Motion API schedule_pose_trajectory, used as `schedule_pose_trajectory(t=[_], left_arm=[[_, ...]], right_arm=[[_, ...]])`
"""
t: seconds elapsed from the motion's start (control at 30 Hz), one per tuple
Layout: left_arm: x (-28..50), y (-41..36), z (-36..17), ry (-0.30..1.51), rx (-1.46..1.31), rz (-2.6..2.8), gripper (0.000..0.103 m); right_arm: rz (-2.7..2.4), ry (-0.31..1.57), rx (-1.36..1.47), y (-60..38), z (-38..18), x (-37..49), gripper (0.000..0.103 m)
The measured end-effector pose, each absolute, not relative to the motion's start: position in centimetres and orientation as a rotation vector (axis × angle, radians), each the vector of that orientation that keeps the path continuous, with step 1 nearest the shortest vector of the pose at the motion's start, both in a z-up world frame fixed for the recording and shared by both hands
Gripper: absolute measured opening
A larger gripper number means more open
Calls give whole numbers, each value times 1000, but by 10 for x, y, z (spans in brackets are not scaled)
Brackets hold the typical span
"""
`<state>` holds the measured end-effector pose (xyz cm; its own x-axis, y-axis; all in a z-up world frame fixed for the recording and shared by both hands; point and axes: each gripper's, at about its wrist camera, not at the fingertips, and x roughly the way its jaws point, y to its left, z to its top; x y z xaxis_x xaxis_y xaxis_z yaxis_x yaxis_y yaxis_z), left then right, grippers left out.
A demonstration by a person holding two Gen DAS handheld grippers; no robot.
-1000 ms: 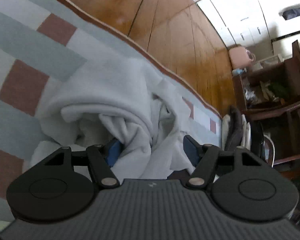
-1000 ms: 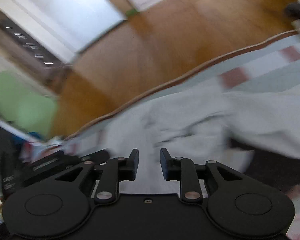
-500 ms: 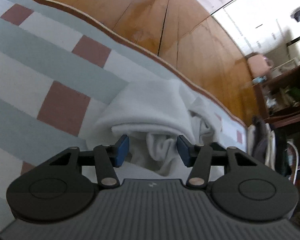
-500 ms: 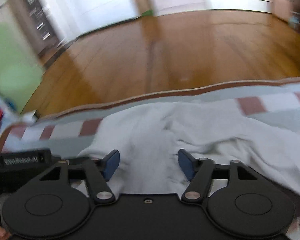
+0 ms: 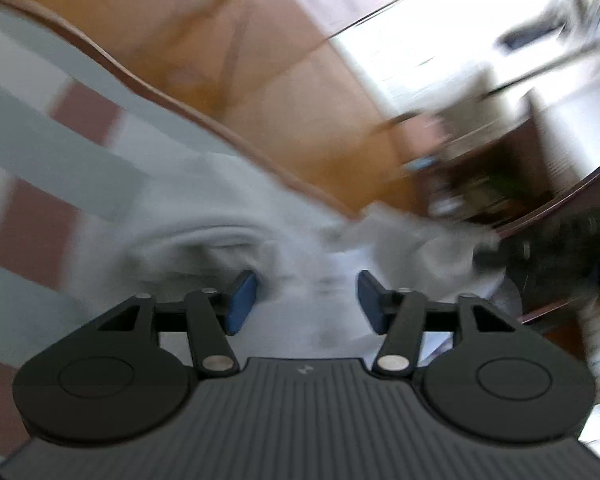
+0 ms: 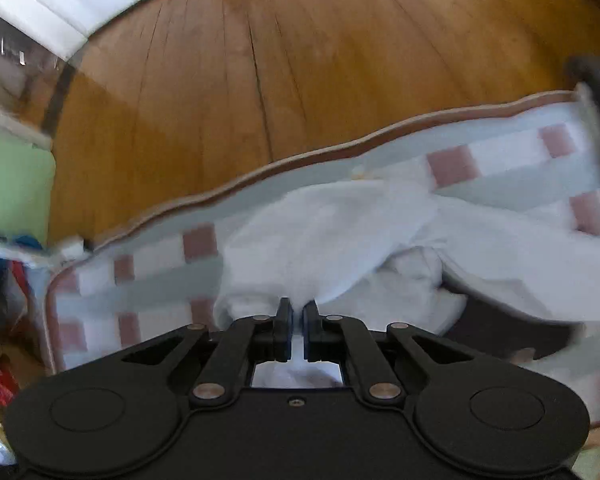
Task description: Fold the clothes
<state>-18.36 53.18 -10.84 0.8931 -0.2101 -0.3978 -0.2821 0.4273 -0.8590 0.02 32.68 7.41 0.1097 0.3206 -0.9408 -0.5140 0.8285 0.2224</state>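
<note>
Closing in the last half second, the right gripper has pinched a fold of the white garment at lower centre and lifted it off the checked blanket, starting a fold. Earlier its jaws stood apart. Left gripper has been widening, holding nothing, cloth beyond; wood floor behind.

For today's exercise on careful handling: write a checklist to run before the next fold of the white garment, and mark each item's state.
1. Right gripper pinching the white garment: ok, jaws just closed on a fold.
2. Left gripper gripping cloth: not ok, jaws apart.
3. Garment spread flat: not ok, bunched.
4. Garment wholly on the checked blanket: cannot tell.
5. Left view sharp enough: not ok, blurred.
</note>
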Motion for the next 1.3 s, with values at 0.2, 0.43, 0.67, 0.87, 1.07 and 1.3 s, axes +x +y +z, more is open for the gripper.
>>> schedule_pose_trajectory(t=[0.2, 0.43, 0.67, 0.87, 1.07, 1.3], left_arm=[[-181, 516, -96, 540, -986, 87, 62], [-162, 493, -103, 660, -892, 92, 83], [-148, 494, -124, 763, -943, 54, 19], [-174, 493, -89, 677, -638, 349, 11], [-212, 517, -68, 517, -743, 401, 11], [-212, 507, -53, 410, -723, 298, 11]], right_arm=[[636, 1175, -356, 287, 129, -28, 6], [601, 1091, -433, 268, 104, -33, 6], [641, 919, -347, 271, 26, -75, 6], [482, 857, -382, 239, 0, -70, 6], [470, 806, -364, 218, 1, -73, 5], [496, 694, -206, 215, 51, -77, 5]])
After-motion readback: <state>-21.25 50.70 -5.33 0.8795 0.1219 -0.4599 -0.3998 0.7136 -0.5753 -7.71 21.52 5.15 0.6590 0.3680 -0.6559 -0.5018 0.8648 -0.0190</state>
